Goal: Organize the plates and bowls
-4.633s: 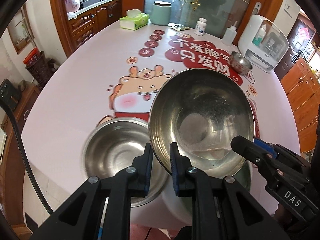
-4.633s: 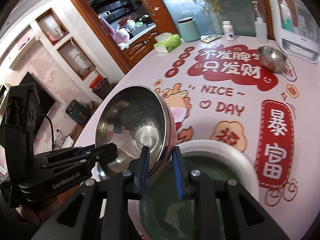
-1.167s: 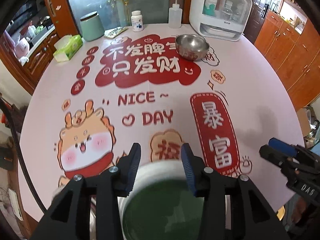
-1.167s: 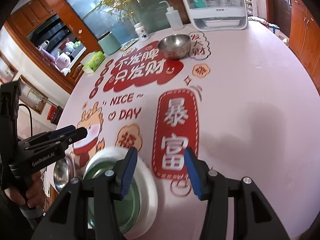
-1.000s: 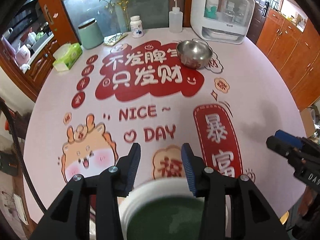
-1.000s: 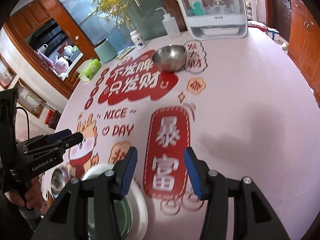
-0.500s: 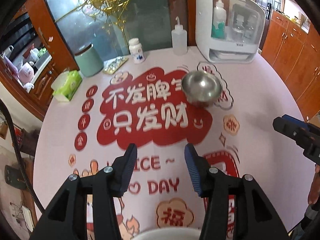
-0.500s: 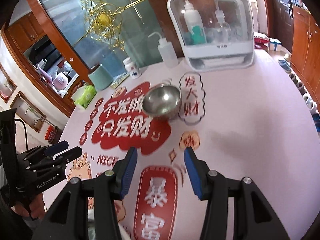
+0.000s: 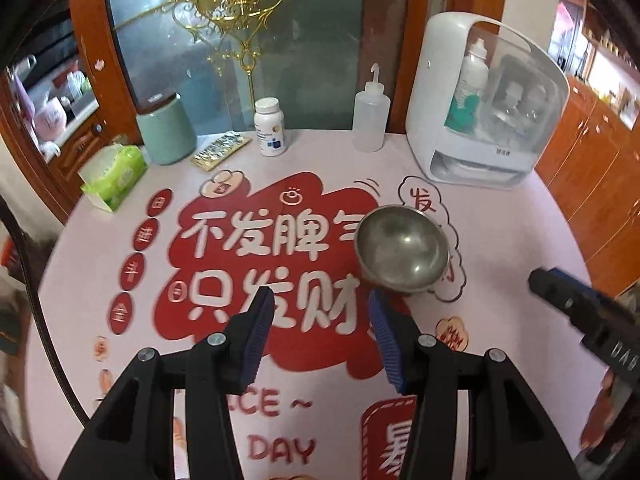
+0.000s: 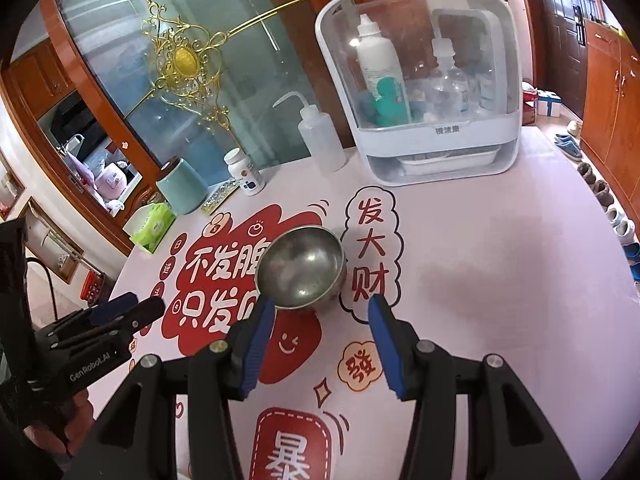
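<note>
One small steel bowl (image 10: 301, 267) sits alone on the far side of the table (image 10: 500, 280), near the white box (image 10: 420, 88). Both the left claw (image 9: 320, 332) and the right claw (image 10: 320, 334) are wide and hold nothing. This bowl still needs putting away.

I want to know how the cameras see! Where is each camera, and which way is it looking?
Left wrist: sits on the left tongs, open, looking across the pink printed table at the small shiny steel bowl; the right tongs show at the right edge.
Right wrist: sits on the right tongs, open, close to that bowl; the left tongs show lower left.
Both share bowl and table.
</note>
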`<move>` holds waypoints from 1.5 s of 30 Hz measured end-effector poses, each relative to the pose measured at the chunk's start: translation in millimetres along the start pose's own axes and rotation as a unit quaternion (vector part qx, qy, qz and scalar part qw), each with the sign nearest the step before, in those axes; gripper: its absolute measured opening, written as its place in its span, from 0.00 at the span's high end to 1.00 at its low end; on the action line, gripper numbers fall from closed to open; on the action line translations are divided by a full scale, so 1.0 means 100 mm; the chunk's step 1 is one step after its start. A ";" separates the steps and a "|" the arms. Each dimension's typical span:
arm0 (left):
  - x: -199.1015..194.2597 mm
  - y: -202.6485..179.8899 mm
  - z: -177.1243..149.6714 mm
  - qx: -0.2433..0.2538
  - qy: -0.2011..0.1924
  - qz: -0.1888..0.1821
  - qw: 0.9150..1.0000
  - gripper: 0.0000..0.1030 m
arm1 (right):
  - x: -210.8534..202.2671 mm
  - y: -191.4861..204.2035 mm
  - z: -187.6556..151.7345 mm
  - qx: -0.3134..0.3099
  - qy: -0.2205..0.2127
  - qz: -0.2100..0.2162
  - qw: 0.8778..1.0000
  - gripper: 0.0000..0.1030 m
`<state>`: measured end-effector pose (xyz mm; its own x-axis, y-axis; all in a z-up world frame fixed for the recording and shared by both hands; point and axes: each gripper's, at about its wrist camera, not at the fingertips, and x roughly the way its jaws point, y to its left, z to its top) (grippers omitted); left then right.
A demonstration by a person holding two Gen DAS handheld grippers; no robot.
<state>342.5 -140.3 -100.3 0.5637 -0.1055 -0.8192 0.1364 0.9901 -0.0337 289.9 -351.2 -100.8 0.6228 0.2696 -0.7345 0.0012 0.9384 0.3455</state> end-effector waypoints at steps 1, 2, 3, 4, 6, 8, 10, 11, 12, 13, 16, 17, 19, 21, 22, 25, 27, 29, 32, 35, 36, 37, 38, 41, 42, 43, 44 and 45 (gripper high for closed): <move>0.04 0.00 -0.01 -0.004 -0.003 -0.003 1.000 0.53 | 0.05 0.01 -0.02 -0.004 -0.003 0.000 1.000 0.52; 0.08 0.00 -0.02 -0.008 -0.006 -0.006 1.000 0.53 | 0.09 0.01 -0.03 -0.008 -0.008 0.002 1.000 0.52; 0.13 0.00 -0.02 -0.014 -0.011 -0.011 1.000 0.53 | 0.12 0.01 -0.05 -0.010 -0.014 0.002 1.000 0.52; 0.18 0.00 -0.03 -0.020 -0.014 -0.017 1.000 0.53 | 0.16 0.01 -0.06 -0.012 -0.022 0.003 1.000 0.52; 0.31 -0.01 -0.06 -0.030 -0.016 -0.029 0.999 0.56 | 0.24 0.00 -0.09 -0.011 -0.031 0.006 0.999 0.52; 0.43 -0.02 -0.09 -0.036 -0.020 -0.037 0.998 0.57 | 0.35 -0.03 -0.12 -0.009 -0.036 0.014 0.999 0.52; 0.56 -0.03 -0.12 -0.044 -0.017 -0.044 0.998 0.59 | 0.42 -0.05 -0.15 -0.009 -0.042 0.014 0.999 0.52; 0.62 -0.04 -0.13 -0.048 -0.015 -0.048 0.998 0.60 | 0.46 -0.06 -0.17 -0.009 -0.043 0.012 0.999 0.52; 0.67 -0.04 -0.15 -0.053 -0.013 -0.053 0.997 0.60 | 0.50 -0.08 -0.18 -0.008 -0.043 0.011 0.999 0.52; 0.72 -0.05 -0.17 -0.057 -0.012 -0.060 0.997 0.61 | 0.57 -0.10 -0.19 -0.006 -0.038 0.011 0.999 0.52; 0.83 -0.10 -0.21 -0.059 -0.014 -0.070 0.996 0.61 | 0.69 -0.14 -0.21 0.004 -0.032 0.022 0.999 0.52; 0.85 -0.11 -0.22 -0.059 -0.015 -0.074 0.995 0.61 | 0.72 -0.14 -0.22 0.004 -0.032 0.025 0.999 0.52; 0.91 -0.13 -0.23 -0.063 -0.015 -0.082 0.994 0.61 | 0.78 -0.13 -0.24 0.000 -0.030 0.029 0.999 0.52; 0.96 -0.15 -0.23 -0.067 -0.016 -0.088 0.994 0.61 | 0.85 -0.10 -0.25 -0.004 -0.028 0.032 0.999 0.52; 0.97 -0.14 -0.22 -0.069 -0.016 -0.091 0.993 0.62 | 0.87 -0.09 -0.25 -0.006 -0.027 0.034 0.999 0.52; 1.03 -0.15 -0.20 -0.071 -0.013 -0.093 0.993 0.65 | 0.94 -0.10 -0.25 -0.006 -0.020 0.035 0.999 0.52; 1.06 -0.15 -0.20 -0.070 -0.010 -0.097 0.993 0.65 | 0.97 -0.11 -0.26 -0.005 -0.016 0.035 0.999 0.53; 1.08 -0.14 -0.21 -0.069 -0.007 -0.099 0.993 0.65 | 0.98 -0.13 -0.27 -0.003 -0.015 0.032 0.999 0.56; 1.13 -0.14 -0.21 -0.071 0.002 -0.112 0.991 0.72 | 1.01 -0.14 -0.27 -0.001 -0.011 0.032 0.999 0.65; 1.18 -0.16 -0.22 -0.070 0.014 -0.111 0.991 0.77 | 1.02 -0.16 -0.28 -0.003 -0.007 0.031 0.999 0.75; 1.19 -0.16 -0.22 -0.070 0.016 -0.112 0.991 0.78 | 1.02 -0.16 -0.28 -0.002 -0.006 0.032 0.999 0.78; 1.19 -0.16 -0.23 -0.072 0.017 -0.115 0.991 0.81 | 1.02 -0.16 -0.28 -0.002 -0.005 0.033 0.999 0.79; 1.19 -0.16 -0.23 -0.073 0.017 -0.118 0.990 0.82 | 1.01 -0.16 -0.28 -0.002 -0.005 0.037 0.999 0.83; 1.18 -0.16 -0.23 -0.073 0.018 -0.120 0.990 0.83 | 1.02 -0.15 -0.27 -0.003 -0.004 0.037 0.999 0.85; 1.18 -0.15 -0.23 -0.073 0.018 -0.121 0.990 0.84 | 1.02 -0.15 -0.27 -0.003 -0.004 0.037 0.999 0.85; 1.18 -0.16 -0.23 -0.074 0.019 -0.122 0.990 0.84 | 1.02 -0.15 -0.27 -0.002 -0.002 0.036 0.999 0.86; 1.18 -0.16 -0.23 -0.073 0.018 -0.121 0.990 0.85 | 1.02 -0.16 -0.27 0.001 -0.001 0.037 0.999 0.86; 1.18 -0.16 -0.23 -0.072 0.018 -0.120 0.990 0.85 | 1.02 -0.17 -0.26 0.003 0.000 0.038 0.999 0.86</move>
<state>388.5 -167.0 -209.8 0.4992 -0.3389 -0.7974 0.1448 0.9400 -0.3089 332.9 -333.4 -197.2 0.6217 0.3406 -0.7053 -0.0422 0.9138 0.4040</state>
